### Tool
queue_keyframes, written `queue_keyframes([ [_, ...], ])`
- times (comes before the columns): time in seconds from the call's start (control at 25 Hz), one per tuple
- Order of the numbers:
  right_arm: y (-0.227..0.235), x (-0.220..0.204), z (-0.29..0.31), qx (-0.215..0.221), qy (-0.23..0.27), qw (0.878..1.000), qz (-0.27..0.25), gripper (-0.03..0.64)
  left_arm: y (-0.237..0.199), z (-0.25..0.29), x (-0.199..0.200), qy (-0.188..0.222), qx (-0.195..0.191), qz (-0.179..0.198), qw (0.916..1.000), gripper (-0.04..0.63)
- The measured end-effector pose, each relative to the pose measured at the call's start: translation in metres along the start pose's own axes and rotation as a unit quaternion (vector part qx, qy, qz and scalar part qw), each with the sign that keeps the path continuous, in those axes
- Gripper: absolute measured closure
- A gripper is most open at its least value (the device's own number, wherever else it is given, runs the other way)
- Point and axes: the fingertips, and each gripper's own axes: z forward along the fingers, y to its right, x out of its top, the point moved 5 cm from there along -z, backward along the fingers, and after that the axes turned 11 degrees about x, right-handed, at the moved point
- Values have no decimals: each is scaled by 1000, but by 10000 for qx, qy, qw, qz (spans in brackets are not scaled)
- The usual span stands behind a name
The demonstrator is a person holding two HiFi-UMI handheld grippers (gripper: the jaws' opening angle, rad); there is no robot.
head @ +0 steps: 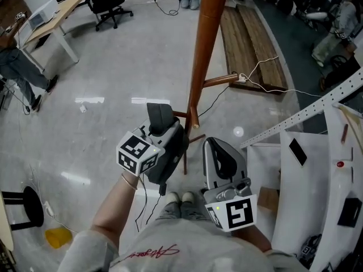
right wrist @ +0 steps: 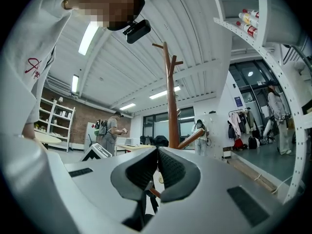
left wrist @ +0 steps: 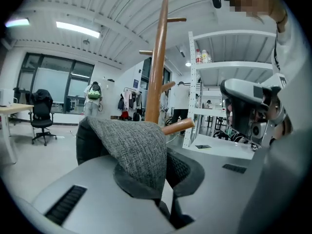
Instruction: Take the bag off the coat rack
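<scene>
The lift-off step looks to be in hand. The left gripper (left wrist: 165, 178) has its jaws pressed together on a fold of the bag (left wrist: 136, 147), which drapes over the left jaw and hangs down its outer side. The right gripper (right wrist: 157, 165) is pressed together on nothing and sits beside the left one, low in front of the person. It takes no part for now.

The bag is at the left gripper's tip, close in front of the coat rack (head: 204, 50). An upward-slanting peg (left wrist: 178, 126) pokes out just behind the fabric. Whether any loop is hooked over that peg cannot be told, since the fold hides where the two meet.

The next move probably calls for raising the pinched fabric above the peg's tip and then drawing it back toward the person, away from the pole (a straight pull could snag on the slanted peg and tip the stand).

The bag is a coarse grey woven fabric, speckled light and dark, with a darker felt-like underside at its lower edge. It is soft and limp and folds freely over the jaw. Its full shape is out of view.
</scene>
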Motion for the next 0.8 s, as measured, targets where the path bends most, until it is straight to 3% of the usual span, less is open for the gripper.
queue_keyframes([
  [0.36,-16,30,0,172,400,9987,-247,597,10,-56,65,652,393,227,9968,568],
  [0.64,-24,54,-2,271,725,9958,-499,597,23,-94,102,1163,854,497,9883,569],
  [0.8,-30,64,-4,304,837,9942,-604,597,37,-113,121,1426,909,628,9836,569],
])
